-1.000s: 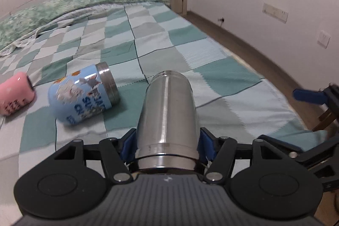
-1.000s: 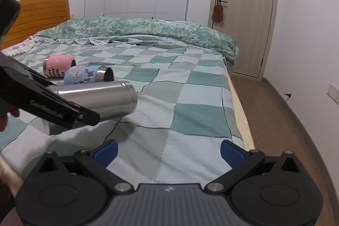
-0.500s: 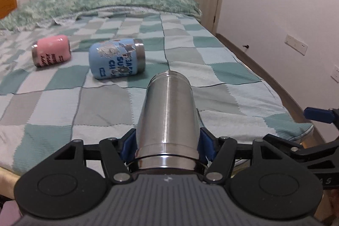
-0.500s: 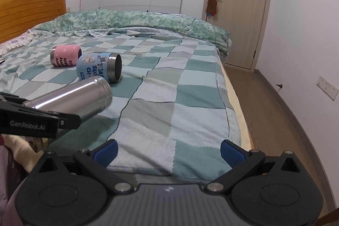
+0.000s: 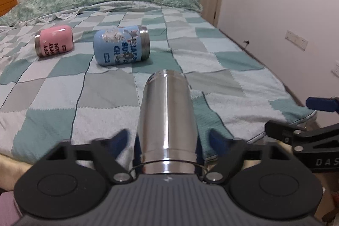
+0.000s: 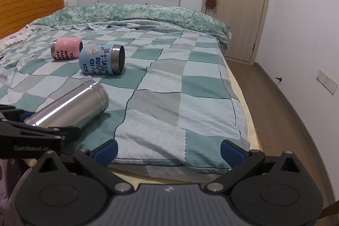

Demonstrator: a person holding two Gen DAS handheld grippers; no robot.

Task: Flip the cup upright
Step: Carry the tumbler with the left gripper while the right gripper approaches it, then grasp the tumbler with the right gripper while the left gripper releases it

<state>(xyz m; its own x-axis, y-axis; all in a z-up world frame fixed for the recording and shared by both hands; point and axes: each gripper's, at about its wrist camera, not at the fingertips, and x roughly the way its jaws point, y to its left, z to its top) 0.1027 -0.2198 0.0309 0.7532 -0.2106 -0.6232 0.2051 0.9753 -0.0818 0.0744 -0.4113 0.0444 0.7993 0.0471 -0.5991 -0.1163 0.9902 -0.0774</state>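
Note:
A steel cup [image 5: 167,120] lies lengthwise between the fingers of my left gripper [image 5: 169,138], near the bed's front edge. The blue pads now stand apart from the cup's sides, so the left gripper is open. In the right wrist view the steel cup [image 6: 74,107] lies tilted on the blanket at the left, beside the left gripper [image 6: 31,137]. My right gripper [image 6: 168,150] is open and empty over the bed's front edge. A blue printed cup [image 5: 121,48] and a pink cup [image 5: 54,43] lie on their sides farther back.
The checked green blanket [image 6: 169,99] covers the bed. A rumpled green quilt [image 6: 135,14] lies at the head end. A wooden headboard [image 6: 27,7] is at the left. The floor [image 6: 275,103], wall and a door [image 6: 239,3] are to the right.
The left gripper's fingers have opened off the steel cup, which now rests lower near the bed's front edge. Both grippers have drawn back a little from the bed.

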